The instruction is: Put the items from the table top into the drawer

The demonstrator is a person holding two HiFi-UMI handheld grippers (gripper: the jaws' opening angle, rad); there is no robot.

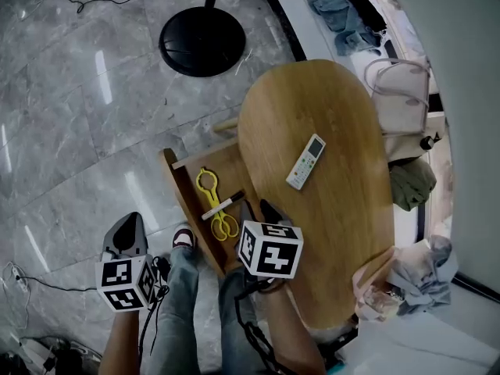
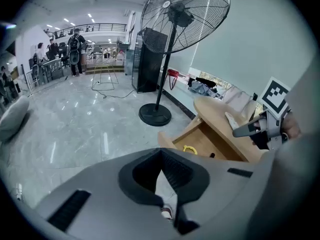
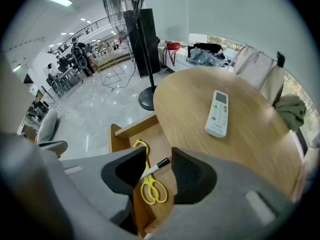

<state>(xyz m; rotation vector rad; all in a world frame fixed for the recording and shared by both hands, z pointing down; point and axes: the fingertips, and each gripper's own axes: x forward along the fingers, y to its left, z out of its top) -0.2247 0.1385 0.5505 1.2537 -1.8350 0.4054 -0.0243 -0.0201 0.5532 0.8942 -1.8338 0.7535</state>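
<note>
Probably light, stiff and slick, the remote (image 1: 305, 162) lies flat on the worktop (image 1: 344, 217), apart from the open drawer (image 1: 181, 190), and looks best pinched across its long edges by the right tool (image 3: 154, 175), parted and empty; the left tool (image 2: 162, 184) is clenched on nothing.

No text can be read with any certainty. The remote (image 1: 305, 162) carries button print and perhaps a brand line under its small display, but all of it is too small to make out. The left cube (image 1: 125, 282) and right cube (image 1: 269, 248) bear only black-and-white square markers, no letters or numbers.
</note>
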